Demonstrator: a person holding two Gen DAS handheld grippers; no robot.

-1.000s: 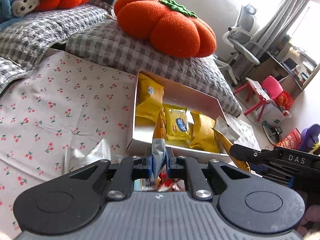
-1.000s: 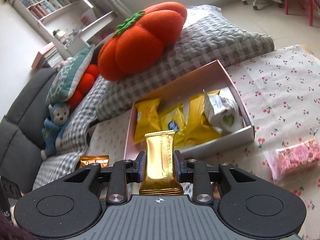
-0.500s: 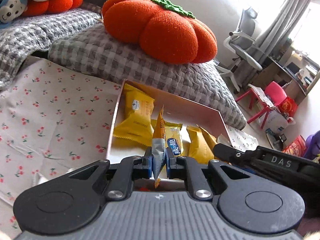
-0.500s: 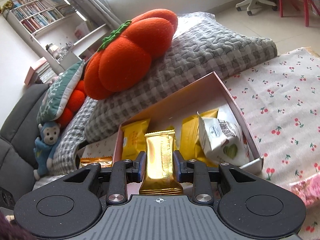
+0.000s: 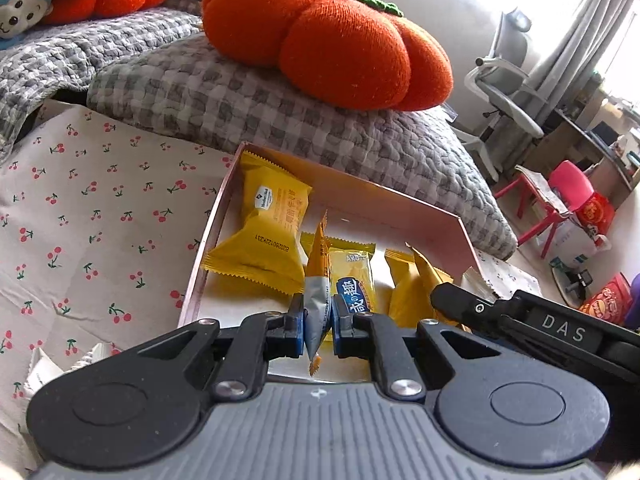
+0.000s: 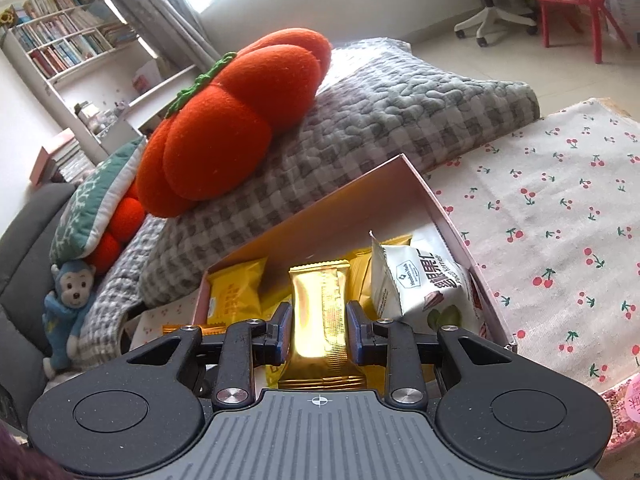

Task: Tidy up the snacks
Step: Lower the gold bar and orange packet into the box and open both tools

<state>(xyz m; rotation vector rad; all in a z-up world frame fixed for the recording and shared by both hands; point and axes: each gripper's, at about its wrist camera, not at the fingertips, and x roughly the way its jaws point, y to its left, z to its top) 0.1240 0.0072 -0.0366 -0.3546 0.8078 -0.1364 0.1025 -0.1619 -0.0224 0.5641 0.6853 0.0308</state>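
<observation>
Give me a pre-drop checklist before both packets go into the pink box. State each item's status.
1. Left hand-held gripper clamped on the orange-and-silver packet: ok.
2. Right hand-held gripper clamped on the gold packet: ok.
3. Both packets over the pink box: cannot tell, though both views look into it.
4. Free floor in the box: ok, a bare patch shows beside the yellow packet.
5. White packet clear of the gold packet's drop spot: cannot tell.
6. The two grippers clear of each other: ok, close but apart.

hidden: gold bar [image 6: 320,316] lower end | cut off: pink packet [image 6: 624,412] at right edge
</observation>
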